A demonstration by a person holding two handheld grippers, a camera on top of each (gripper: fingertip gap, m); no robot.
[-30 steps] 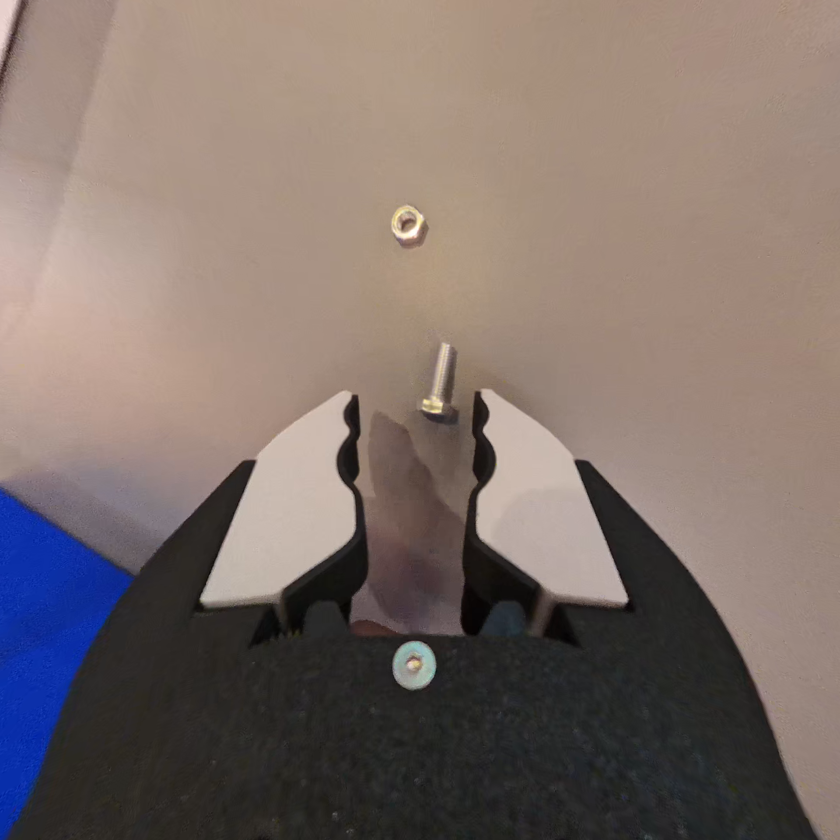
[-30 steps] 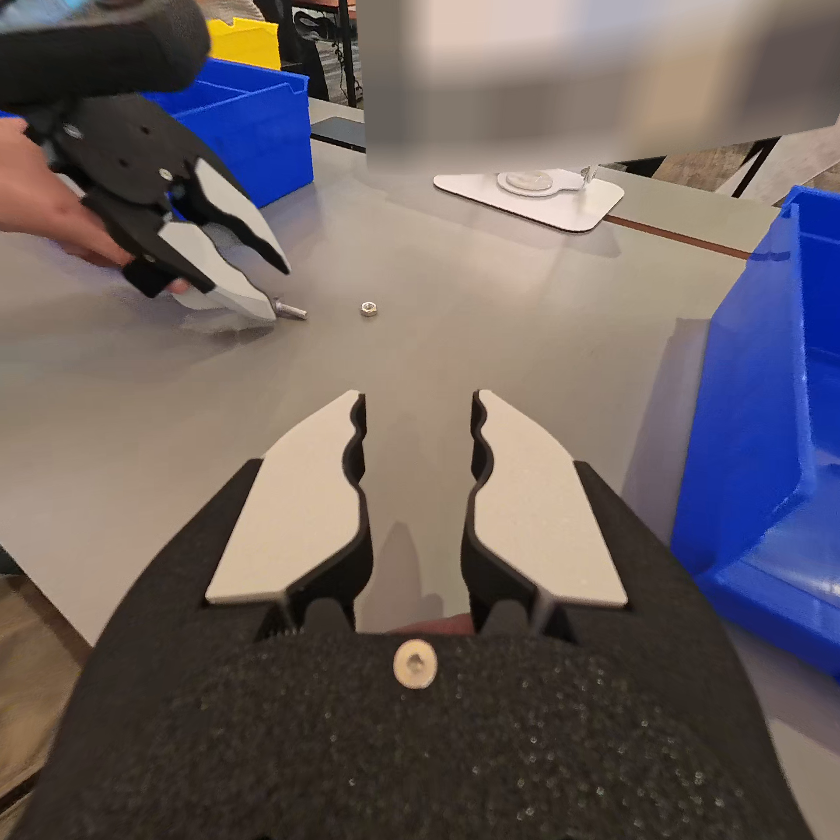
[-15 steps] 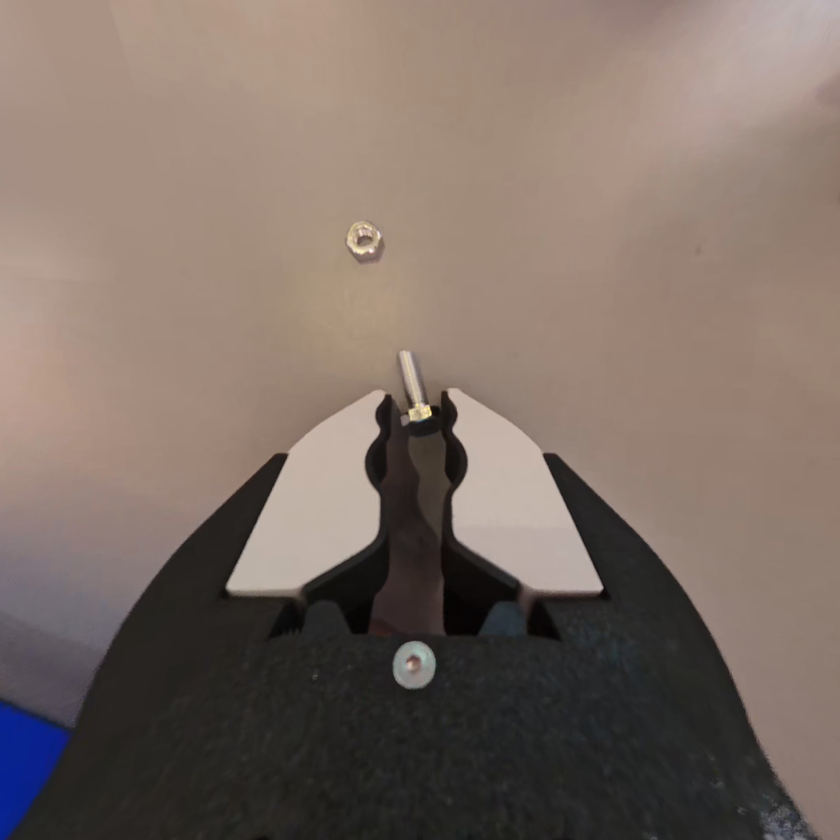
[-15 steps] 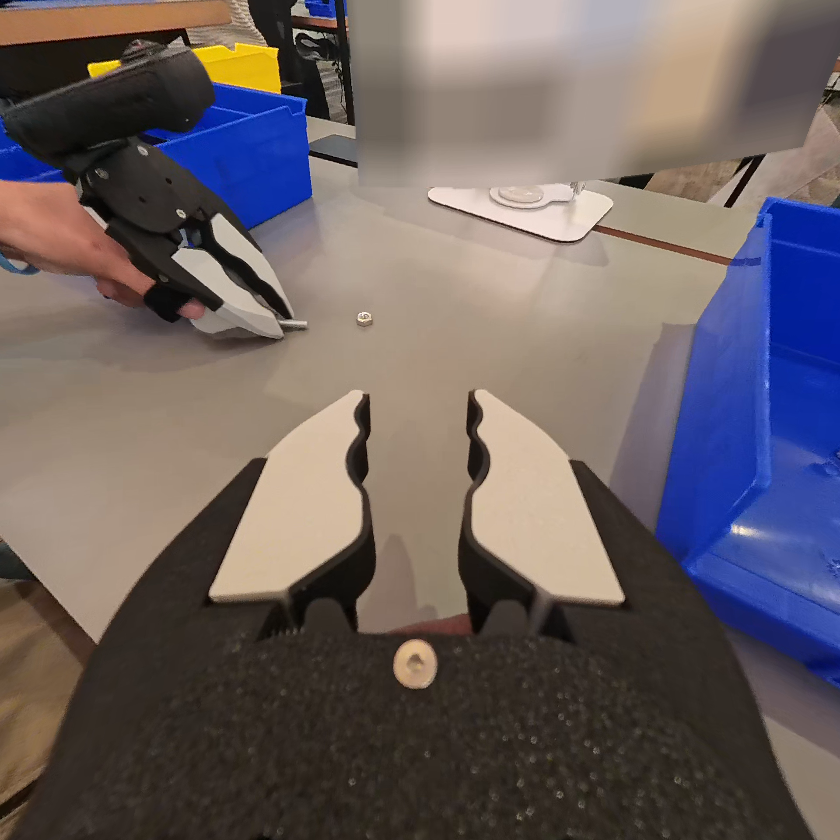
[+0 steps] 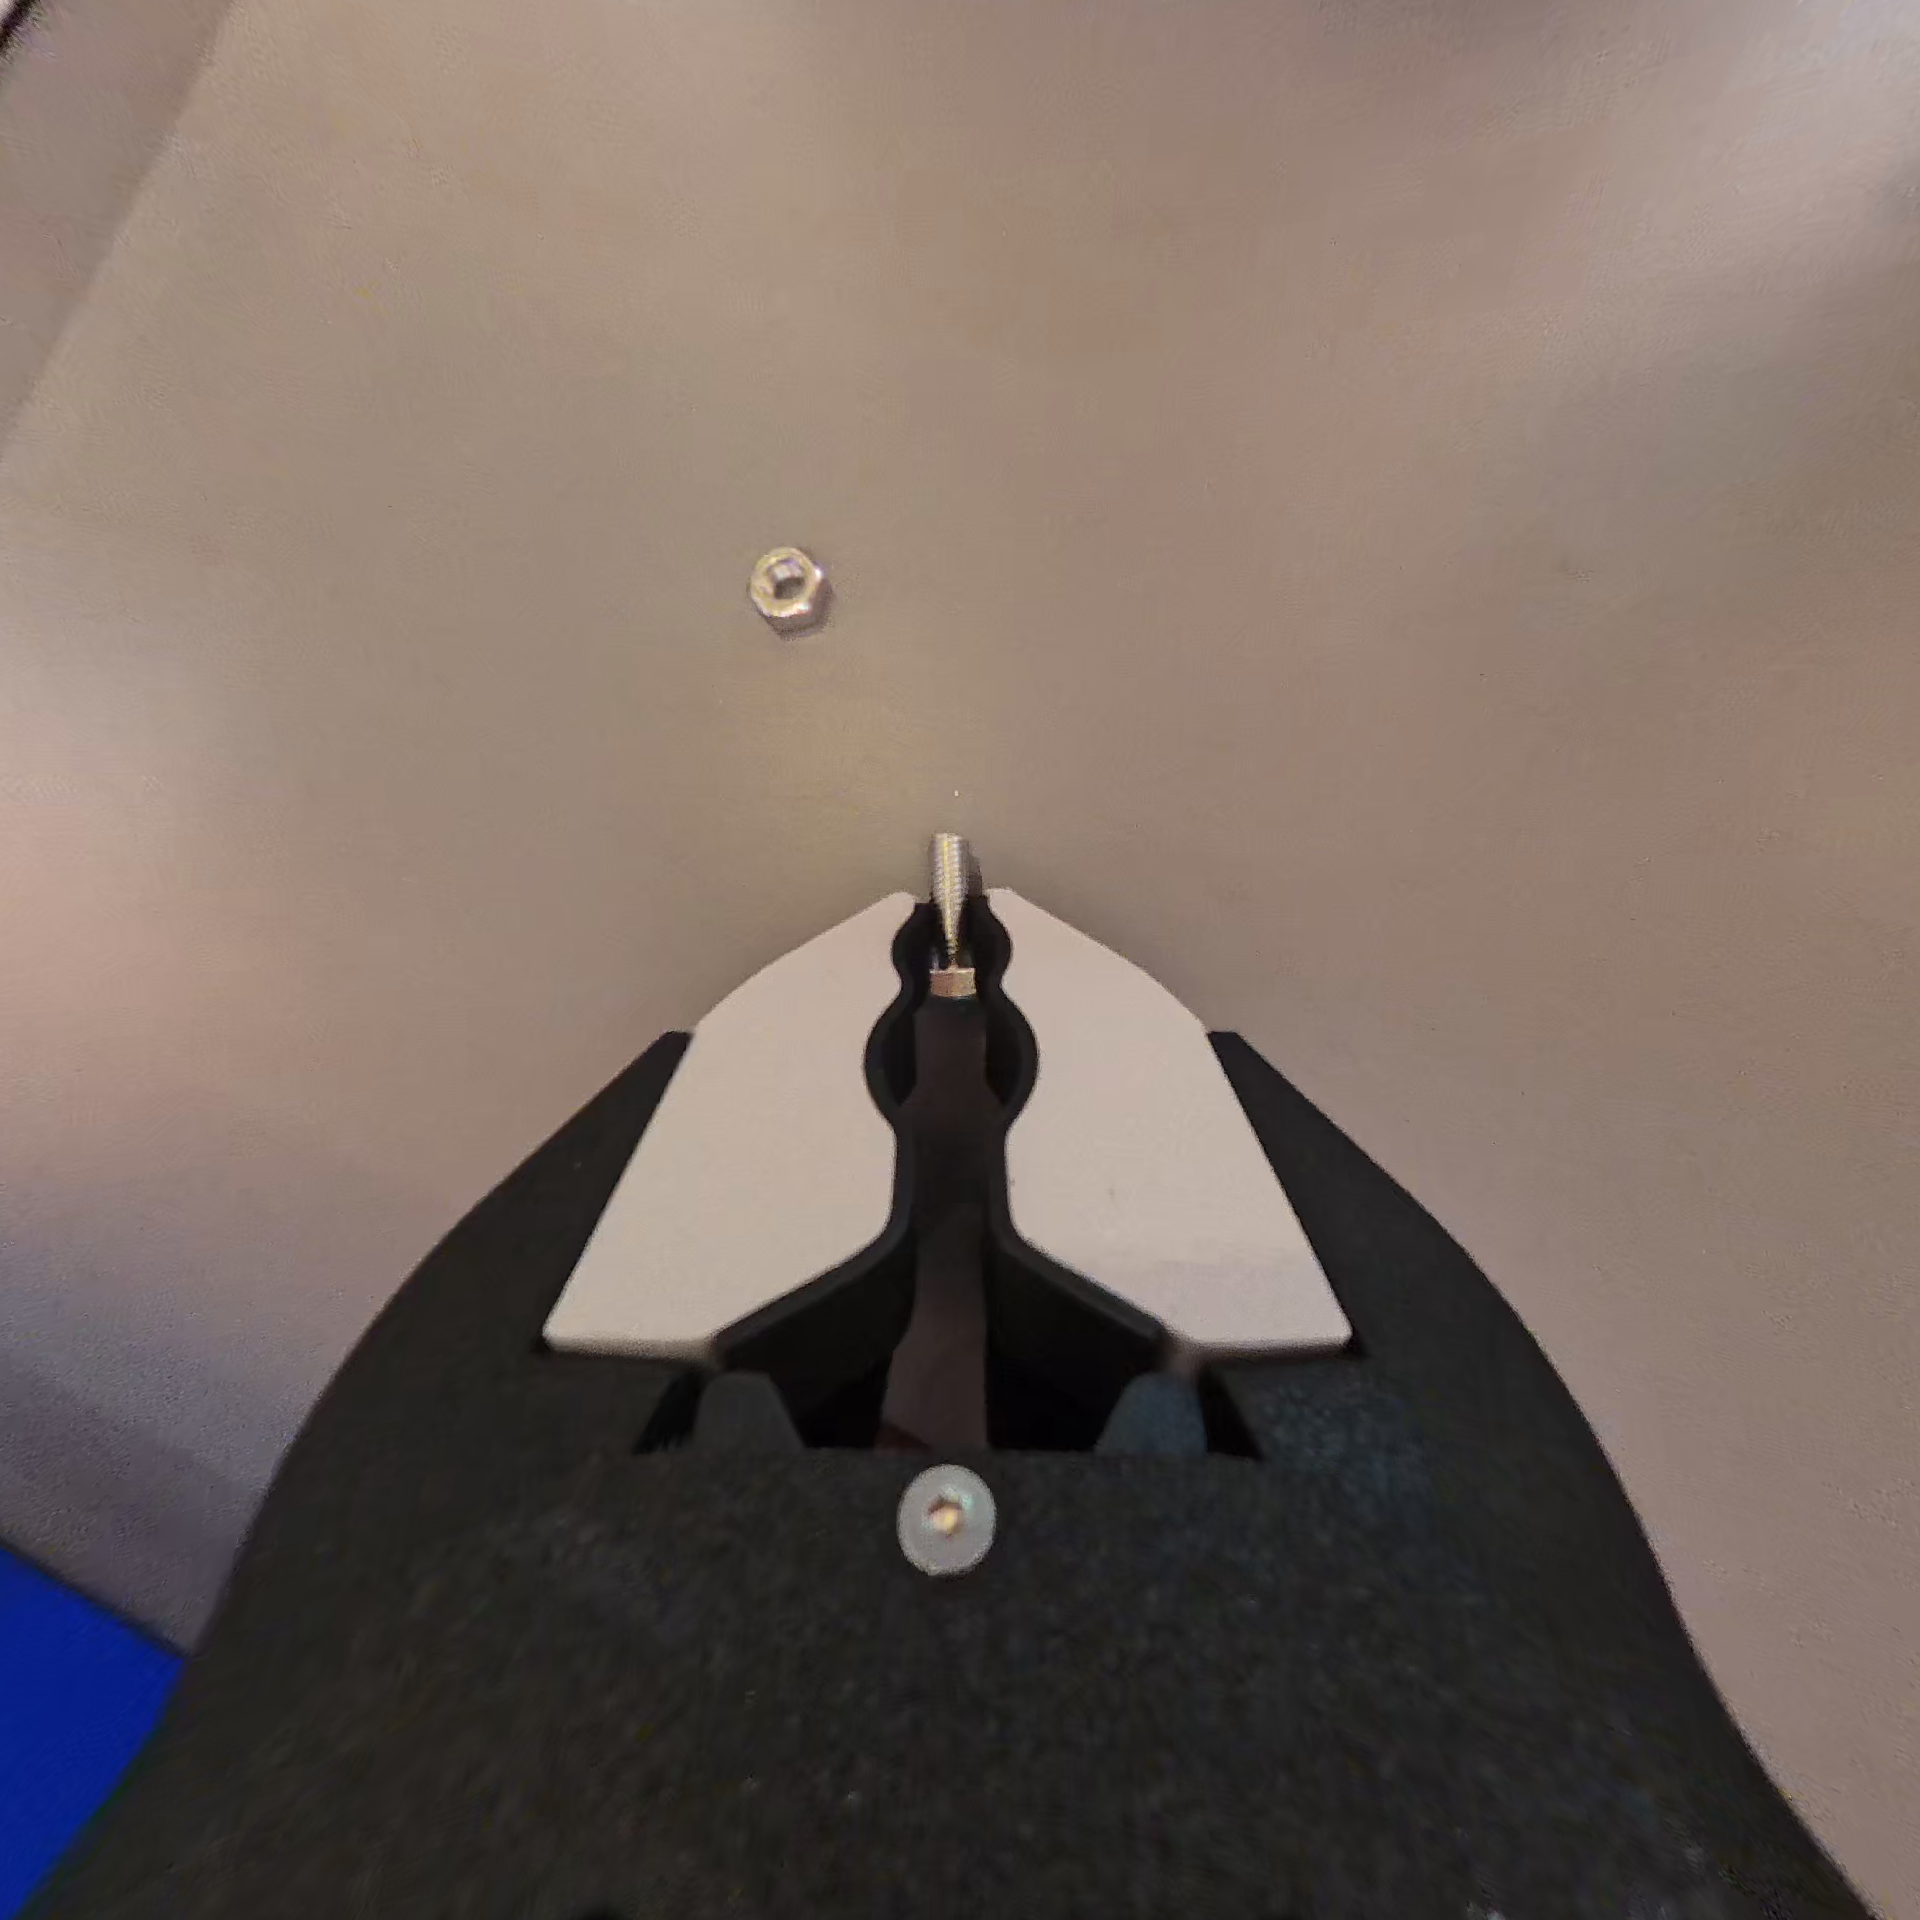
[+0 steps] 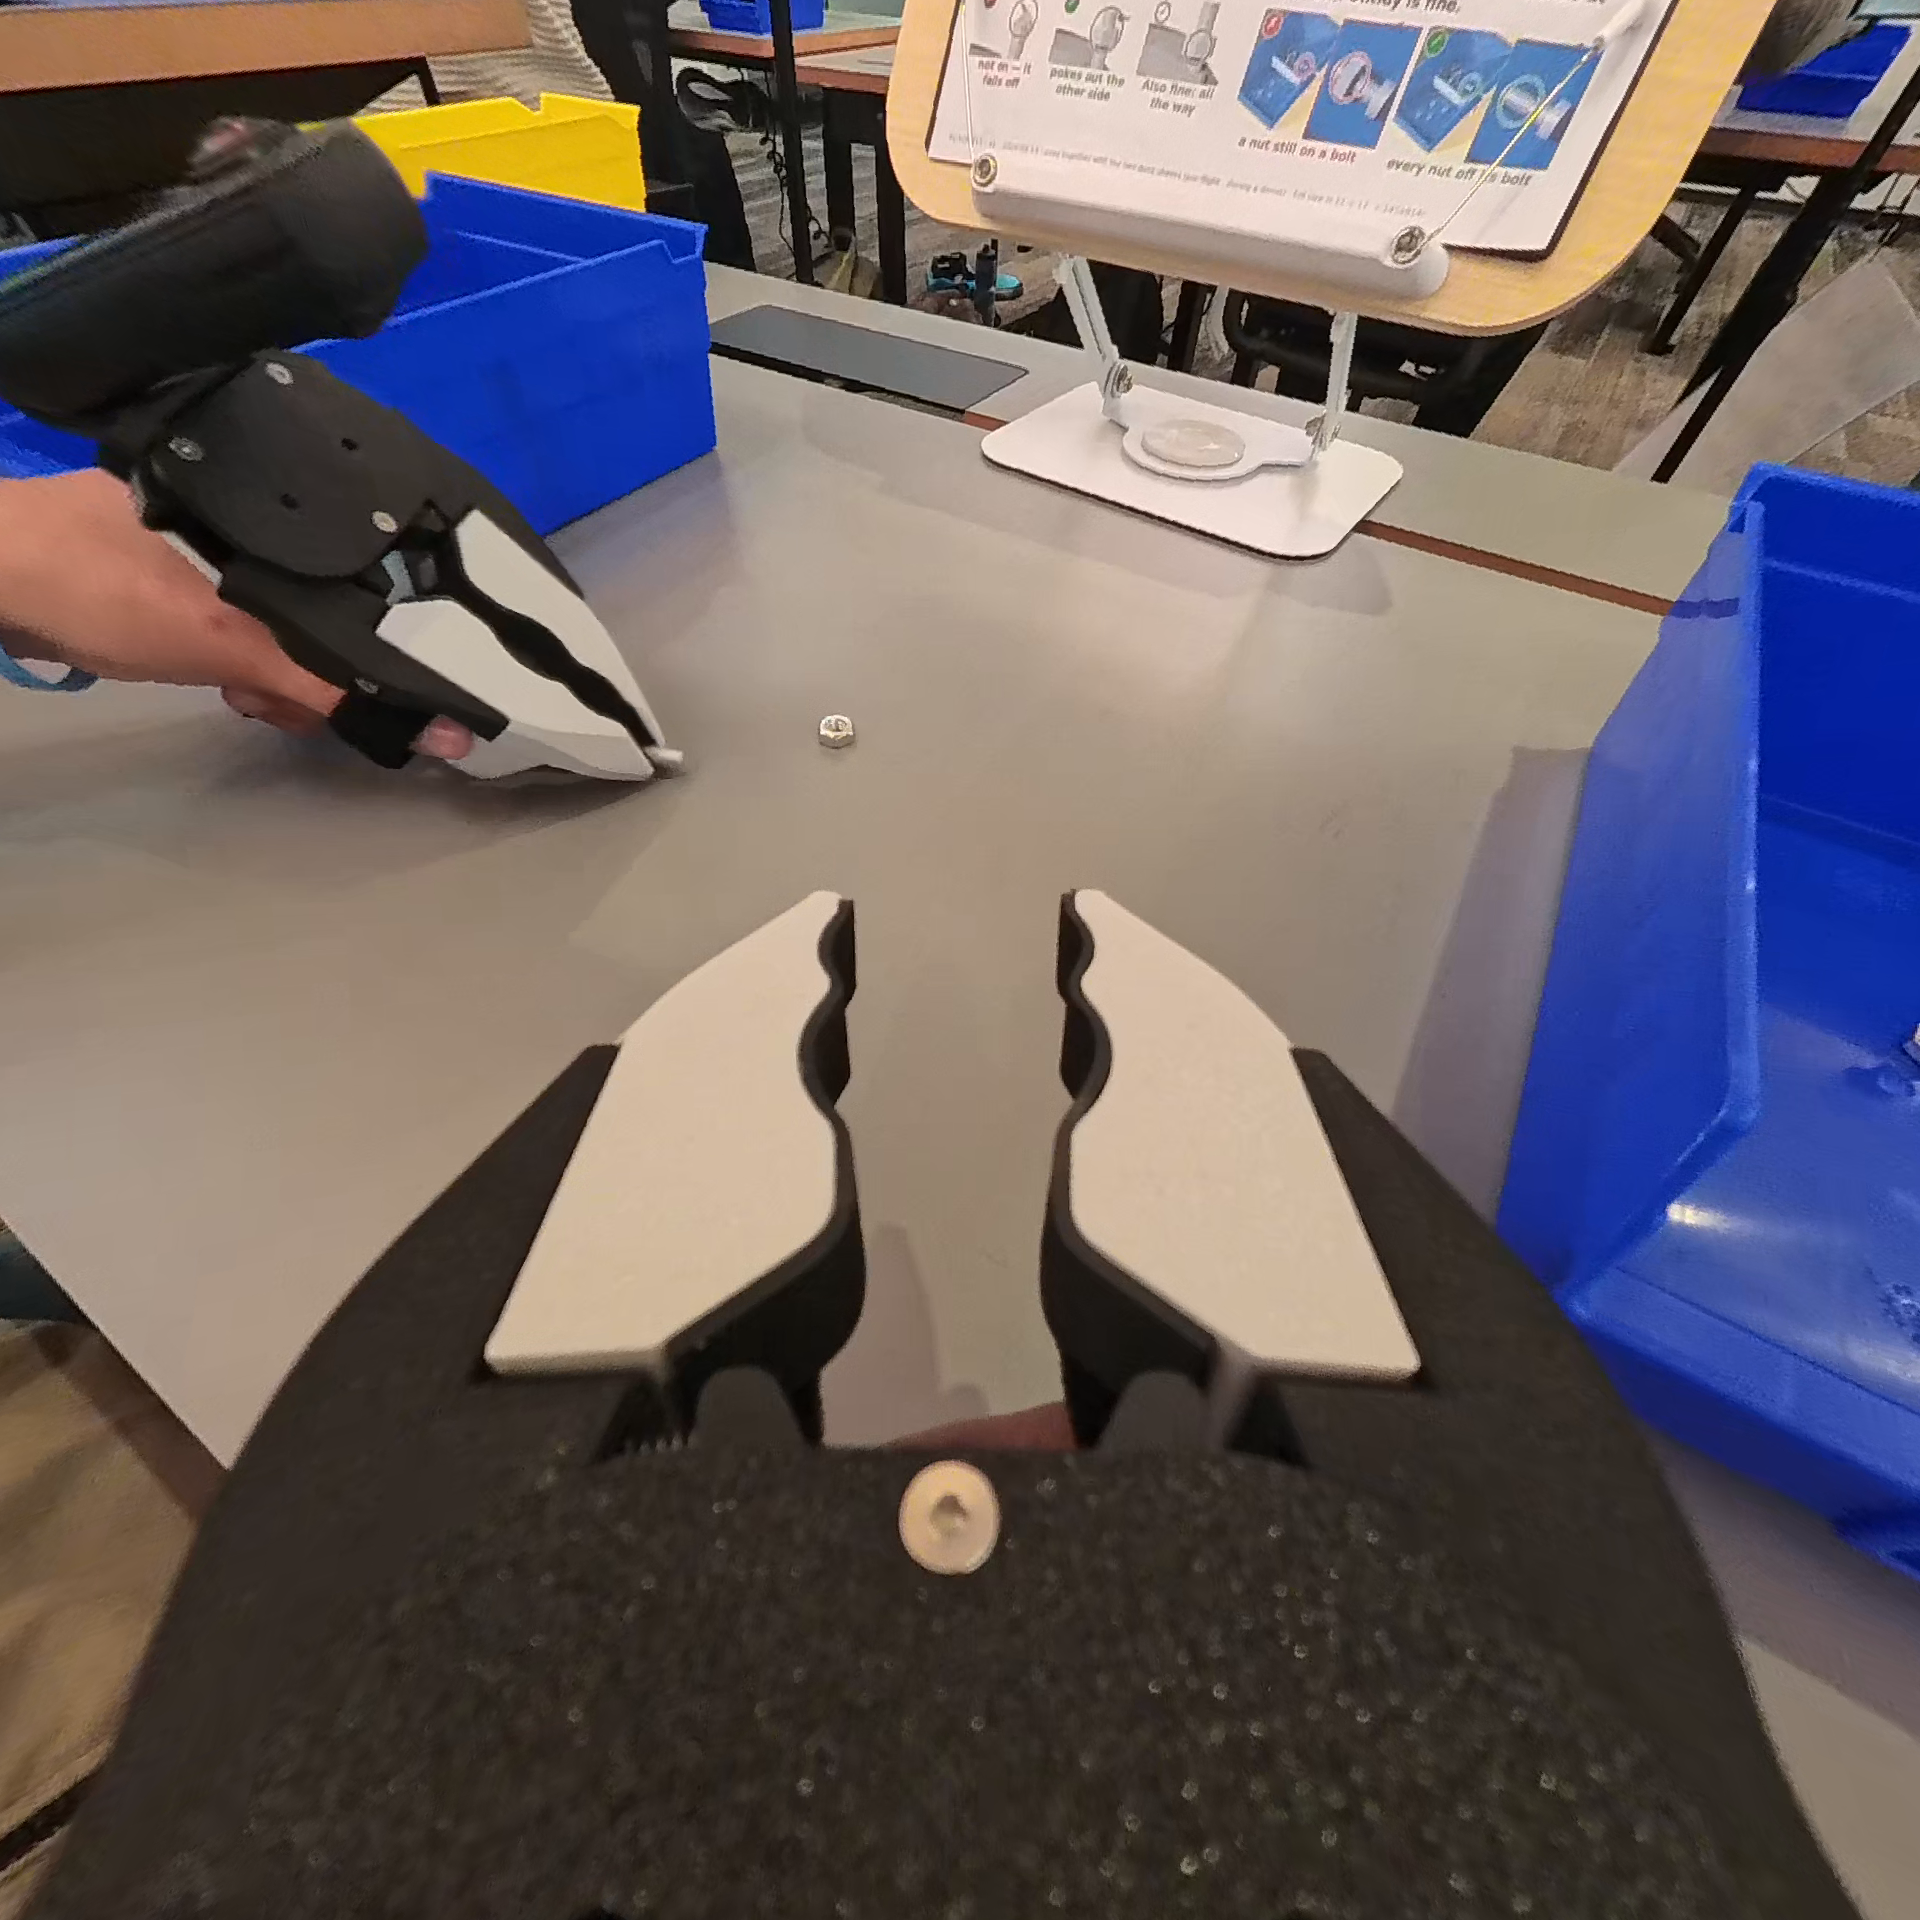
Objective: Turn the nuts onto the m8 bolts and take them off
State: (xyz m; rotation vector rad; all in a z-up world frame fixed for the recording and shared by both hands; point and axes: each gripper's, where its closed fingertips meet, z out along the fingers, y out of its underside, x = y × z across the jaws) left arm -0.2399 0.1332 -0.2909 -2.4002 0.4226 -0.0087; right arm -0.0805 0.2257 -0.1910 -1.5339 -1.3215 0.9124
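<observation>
My left gripper (image 5: 954, 902) is shut on a silver bolt (image 5: 950, 883); the threaded end pokes out past the tips and the hex head sits between the fingers. From the right wrist view the same gripper (image 6: 649, 756) rests low on the grey table (image 6: 1039, 644) with the bolt tip (image 6: 670, 758) showing. A loose silver hex nut (image 5: 789, 590) lies flat on the table ahead and a little left of the bolt; it also shows in the right wrist view (image 6: 835, 730). My right gripper (image 6: 956, 914) is open and empty, well short of the nut.
A blue bin (image 6: 1766, 935) stands close on the right, another blue bin (image 6: 540, 343) at the back left with a yellow bin (image 6: 520, 140) behind it. A stand with an instruction sheet (image 6: 1247, 156) is at the back. A hand (image 6: 125, 603) holds the left gripper. The grippers' ends are close to 20 cm from one another. From my left tips it is roughly 7 cm to the loose silver hex nut (image 5: 789, 590); from my right, 20 cm. The right camera catches it too, in the right wrist view (image 6: 819, 741).
My left gripper slid forward over the bolt and closed on it; the jaws were wide apart a second ago. The right gripper stayed open and tilted up slightly.
</observation>
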